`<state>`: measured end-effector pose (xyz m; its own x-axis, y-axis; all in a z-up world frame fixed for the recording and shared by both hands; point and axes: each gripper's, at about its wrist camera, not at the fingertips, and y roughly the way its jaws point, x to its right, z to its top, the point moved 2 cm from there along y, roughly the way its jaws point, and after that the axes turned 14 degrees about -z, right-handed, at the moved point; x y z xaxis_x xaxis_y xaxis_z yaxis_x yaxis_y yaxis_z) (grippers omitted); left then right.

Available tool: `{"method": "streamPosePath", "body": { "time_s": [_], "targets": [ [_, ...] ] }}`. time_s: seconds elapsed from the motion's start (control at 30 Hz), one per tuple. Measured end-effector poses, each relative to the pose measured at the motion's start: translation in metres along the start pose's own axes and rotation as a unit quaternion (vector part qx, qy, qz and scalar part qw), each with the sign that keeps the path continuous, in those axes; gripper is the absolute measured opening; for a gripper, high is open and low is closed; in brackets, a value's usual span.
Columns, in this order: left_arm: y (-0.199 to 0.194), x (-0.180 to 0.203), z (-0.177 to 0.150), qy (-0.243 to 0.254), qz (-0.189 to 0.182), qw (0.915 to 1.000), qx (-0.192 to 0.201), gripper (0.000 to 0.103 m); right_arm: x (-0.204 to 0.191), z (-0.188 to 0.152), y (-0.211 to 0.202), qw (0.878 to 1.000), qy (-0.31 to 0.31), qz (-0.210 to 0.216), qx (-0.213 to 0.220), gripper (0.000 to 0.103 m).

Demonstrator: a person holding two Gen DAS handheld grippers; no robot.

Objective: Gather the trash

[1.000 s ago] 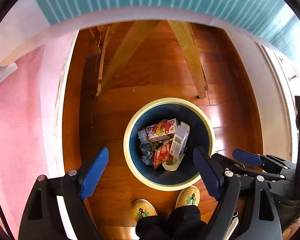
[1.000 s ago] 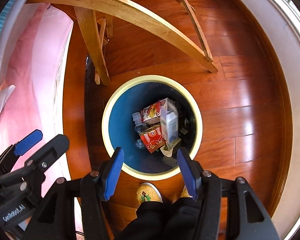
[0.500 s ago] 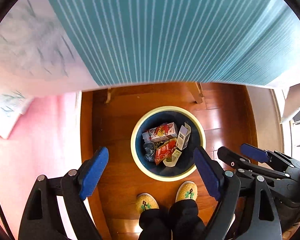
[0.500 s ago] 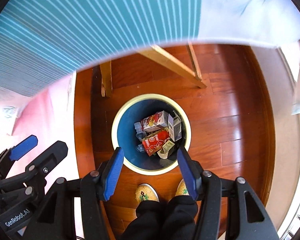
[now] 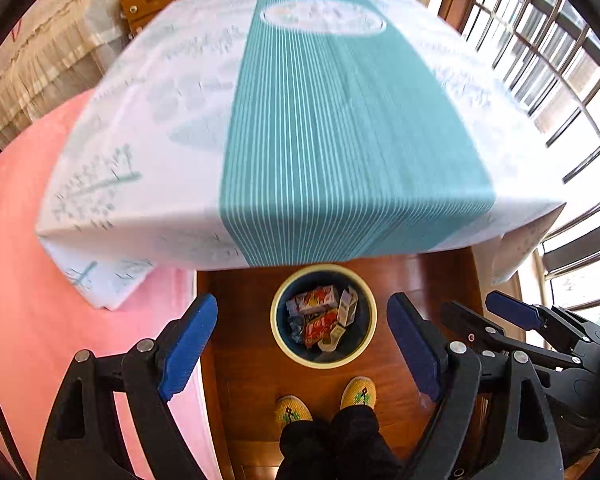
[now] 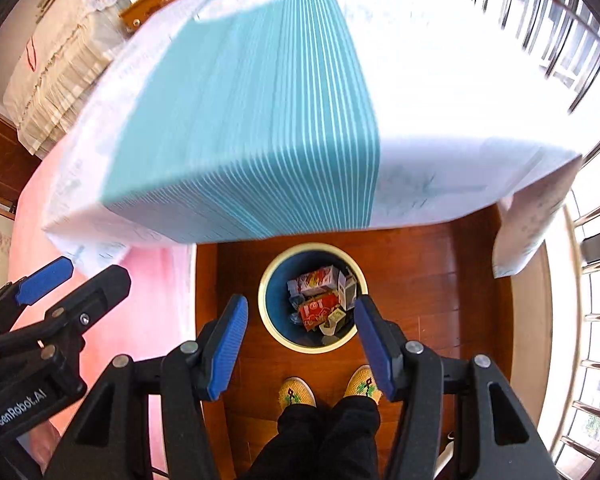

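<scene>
The bin (image 5: 325, 316) stands on the wood floor (image 5: 244, 344) far below both grippers, just in front of the person's slippers (image 5: 358, 392) and partly under the near edge of the table (image 5: 340, 120). In the left wrist view it shows in the gap between the blue pads of the left gripper (image 5: 302, 344), whose jaws stand wide apart with nothing between them. In the right wrist view the right gripper (image 6: 300, 344) is set narrower, also holding nothing; its right pad overlaps the bin's rim in the picture, though the bin lies well beneath it.

The trash (image 5: 320, 316) is inside the bin: a white carton with red and yellow print at the top, a red carton below it, a pale upright carton on the right, and what may be a crumpled clear bottle on the left, too small to be sure. Print on the cartons cannot be read.

The only legible writing is "GenRobot.AI" (image 6: 20, 406) on the body of the left gripper, at the lower left of the right wrist view.
</scene>
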<state>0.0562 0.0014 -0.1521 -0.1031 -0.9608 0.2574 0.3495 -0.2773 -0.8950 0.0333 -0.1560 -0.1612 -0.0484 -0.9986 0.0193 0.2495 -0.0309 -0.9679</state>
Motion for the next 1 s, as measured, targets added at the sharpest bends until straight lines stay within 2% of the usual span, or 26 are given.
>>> {"method": "streamPosePath", "body": {
  "time_s": [0.27,0.47,0.63,1.0],
  "targets": [
    [-0.085,0.015,0.034,0.006,0.003,0.9984,0.056,0.085,0.002,0.035,-0.088,0.998,0.002,-0.001,0.059,0.056],
    [-0.123,0.022,0.043,-0.005,0.004,0.9964,0.085,0.085,-0.005,0.049,-0.141,0.994,-0.012,-0.007,0.111,0.056],
    [-0.138,0.029,0.044,-0.006,0.015,0.9947,0.101,0.085,-0.009,0.050,-0.160,0.992,-0.020,-0.019,0.126,0.056],
    [-0.142,0.033,0.047,-0.007,0.022,0.9939,0.108,0.085,-0.003,0.046,-0.168,0.991,-0.014,-0.018,0.130,0.056]
  ]
}}
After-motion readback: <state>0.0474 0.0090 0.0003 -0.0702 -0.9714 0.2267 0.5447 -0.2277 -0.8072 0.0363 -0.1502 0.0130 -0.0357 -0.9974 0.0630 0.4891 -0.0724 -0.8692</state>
